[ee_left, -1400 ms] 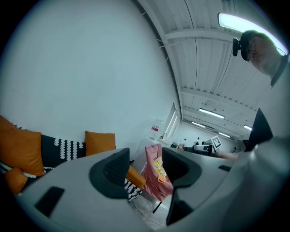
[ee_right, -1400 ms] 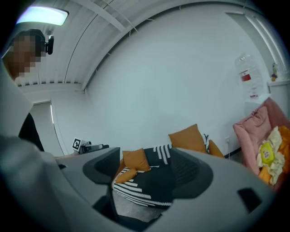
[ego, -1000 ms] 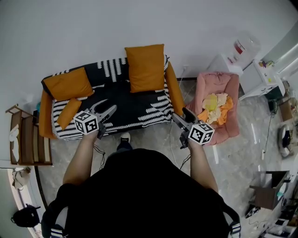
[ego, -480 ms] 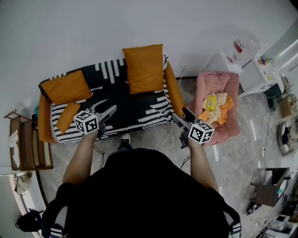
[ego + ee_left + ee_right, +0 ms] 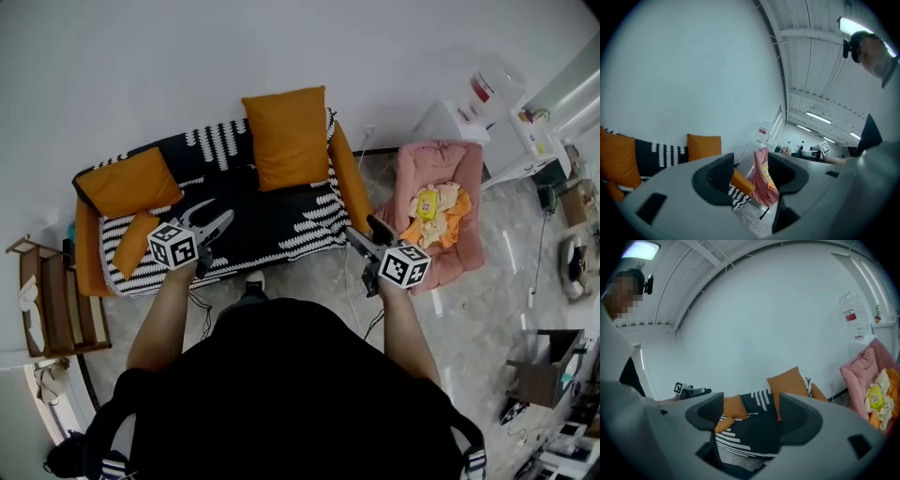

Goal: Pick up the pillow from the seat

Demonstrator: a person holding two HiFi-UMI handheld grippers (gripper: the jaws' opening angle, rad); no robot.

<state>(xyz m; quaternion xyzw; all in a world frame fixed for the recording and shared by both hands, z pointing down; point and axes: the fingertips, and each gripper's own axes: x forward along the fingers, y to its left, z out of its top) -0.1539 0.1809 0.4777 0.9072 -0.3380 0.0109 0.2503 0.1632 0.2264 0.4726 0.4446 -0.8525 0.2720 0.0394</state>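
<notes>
Since a second ago the orange sofa draped in a black-and-white patterned cover (image 5: 272, 230) has slid a little leftward and lower in the head view, and the wooden shelf unit (image 5: 47, 295) beside it has shifted with it, while both grippers sit at much the same spots in the picture. The left gripper (image 5: 217, 212) hangs over the front part of the seat with its jaws moderately apart and nothing between them; its own view (image 5: 750, 176) shows only the sofa's far corner and the pink upholstered armchair (image 5: 763, 180) well beyond the gap. The right gripper (image 5: 364, 231) is by the sofa's right front corner, jaws spread wider and likewise empty (image 5: 752, 416). A large square orange pillow (image 5: 286, 138) stands on the seat, leaning upright against the backrest at the right. A second orange pillow (image 5: 129, 183) rests against the left end, and a small orange cushion (image 5: 136, 244) lies tilted below it on the seat. None of them touches either gripper. Yellow and orange clothes (image 5: 433, 208) are heaped in the armchair.
</notes>
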